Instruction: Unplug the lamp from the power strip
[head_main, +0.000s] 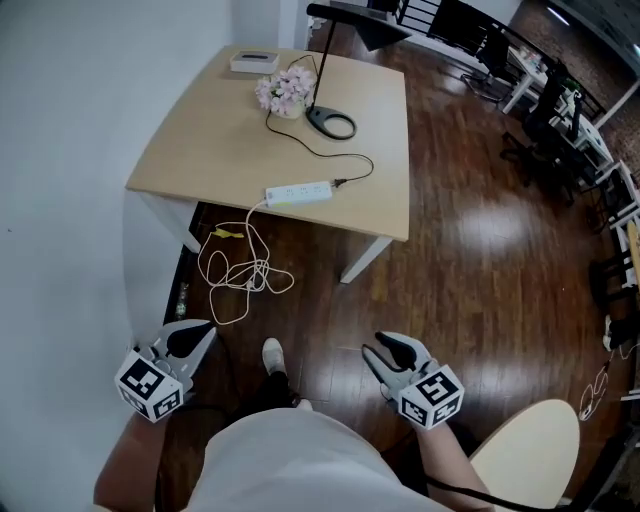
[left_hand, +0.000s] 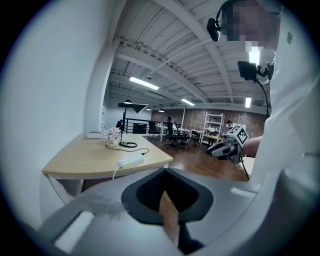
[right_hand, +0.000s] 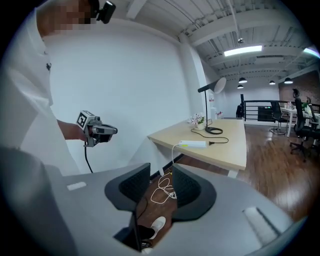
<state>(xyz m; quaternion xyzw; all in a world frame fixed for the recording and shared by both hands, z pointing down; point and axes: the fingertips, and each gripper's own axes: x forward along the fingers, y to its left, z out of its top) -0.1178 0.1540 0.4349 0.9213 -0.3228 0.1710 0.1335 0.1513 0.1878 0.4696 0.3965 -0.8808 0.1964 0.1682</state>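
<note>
A black desk lamp (head_main: 331, 122) stands at the far side of the light wooden table (head_main: 200, 150). Its black cord runs to a plug (head_main: 340, 183) seated in the end of a white power strip (head_main: 298, 193) near the table's front edge. Both grippers hang low over the floor, well short of the table. My left gripper (head_main: 205, 328) shows only a narrow gap between its jaws, nothing in it. My right gripper (head_main: 375, 343) is open and empty. The strip (right_hand: 192, 144) and lamp (right_hand: 210, 87) lie far ahead in the right gripper view, as does the strip (left_hand: 131, 161) in the left gripper view.
A pot of pink flowers (head_main: 285, 92) and a white box (head_main: 254, 62) sit beside the lamp. The strip's white cable lies coiled on the dark wood floor (head_main: 240, 270) under the table's edge. A pale round chair seat (head_main: 525, 450) is at my right. Office desks and chairs (head_main: 560, 110) stand far right.
</note>
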